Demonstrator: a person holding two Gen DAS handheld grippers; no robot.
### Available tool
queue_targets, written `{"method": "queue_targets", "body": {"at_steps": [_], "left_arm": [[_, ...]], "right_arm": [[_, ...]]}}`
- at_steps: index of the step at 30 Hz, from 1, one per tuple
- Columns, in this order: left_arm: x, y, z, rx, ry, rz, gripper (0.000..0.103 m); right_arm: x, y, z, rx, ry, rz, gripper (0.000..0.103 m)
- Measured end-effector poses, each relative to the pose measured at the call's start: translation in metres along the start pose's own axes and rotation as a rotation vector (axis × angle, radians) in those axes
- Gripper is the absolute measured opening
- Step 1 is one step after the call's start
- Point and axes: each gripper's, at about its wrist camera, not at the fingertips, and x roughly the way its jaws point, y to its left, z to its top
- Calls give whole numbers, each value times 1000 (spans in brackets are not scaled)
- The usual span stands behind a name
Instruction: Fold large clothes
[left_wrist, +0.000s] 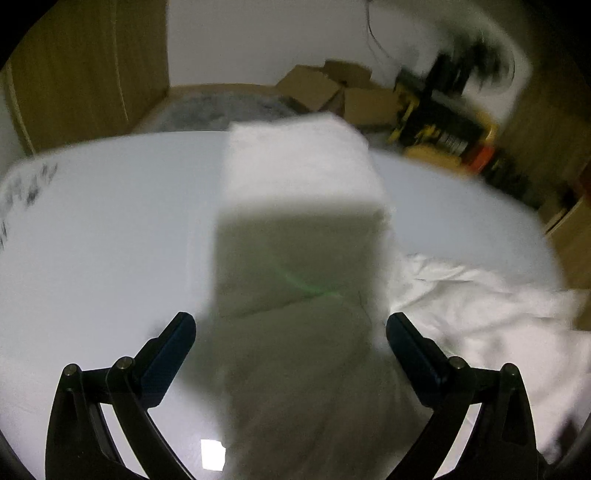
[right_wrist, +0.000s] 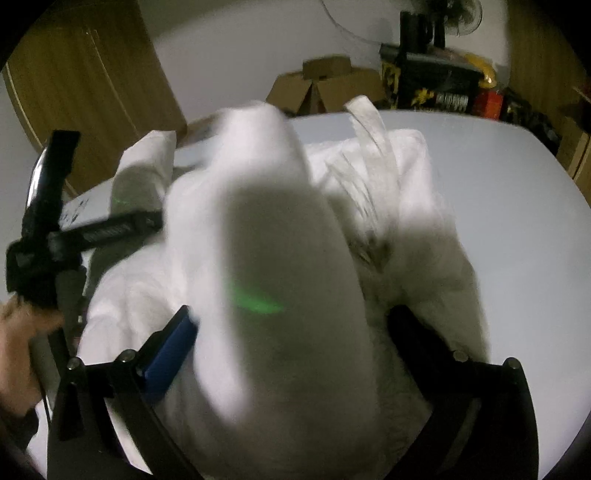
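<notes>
Garment, left wrist: white garment (left_wrist: 299, 229) sits between the spread fingers of the left gripper (left_wrist: 291, 328), on the white table (left_wrist: 110, 229).
Garment, right wrist: bunched up between the wide-open right gripper (right_wrist: 291, 325) fingers; blurry, grip unclear.
Off left: left gripper (right_wrist: 48, 236).

garment (right_wrist: 266, 229): plain white, no print (green light streak on it, btwn the fingers)
table (left_wrist: 92, 229): pale grey-white
finger pads (right_wrist: 170, 354): blue
boxes (right_wrist: 325, 85): brown cardboard, far ahead

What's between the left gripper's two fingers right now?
In the left wrist view, a band of the white garment runs between the left gripper fingers, over the table; jaws spread wide.
</notes>
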Motion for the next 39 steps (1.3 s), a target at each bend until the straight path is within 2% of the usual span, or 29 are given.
{"method": "queue_targets", "body": {"at_steps": [2,3,5,6,9,10,12,16,21,23,26,30,33,39], "left_arm": [[-27,24,5,-32,-7,-106,103],[-37,36,7,-41,-8,-138,103],[-46,56,10,-62,19,-181,103],[-46,69,9,-97,58,-206,103],[-27,96,-1,-232,192,-335,103],[-19,99,-5,-257,230,-378,103],[-7,100,-14,-270,270,-414,103],[8,95,-24,-258,269,-473,103],[22,79,-9,-228,237,-559,103],[26,70,-5,-200,226,-573,103],[31,57,6,-160,205,-551,103],[43,44,11,-140,205,-517,103],[46,35,12,-114,186,-516,103],[52,26,19,-65,204,-468,103]], "right_arm": [[-46,-17,-14,84,-61,137,102],[-68,-28,-23,116,-96,174,102],[-94,-51,-42,191,-104,179,102],[-101,-63,-52,232,-93,193,102],[-94,-93,-83,349,13,239,102],[-90,-98,-90,372,38,237,102],[-84,-109,-107,417,49,207,102],[-82,-114,-128,435,68,257,102],[-79,-101,-140,364,103,257,102],[-75,-103,-145,375,120,267,102],[-70,-114,-149,426,120,303,102],[-61,-127,-148,528,123,438,102],[-53,-122,-144,519,133,507,102],[-38,-89,-122,398,127,379,103]]}}
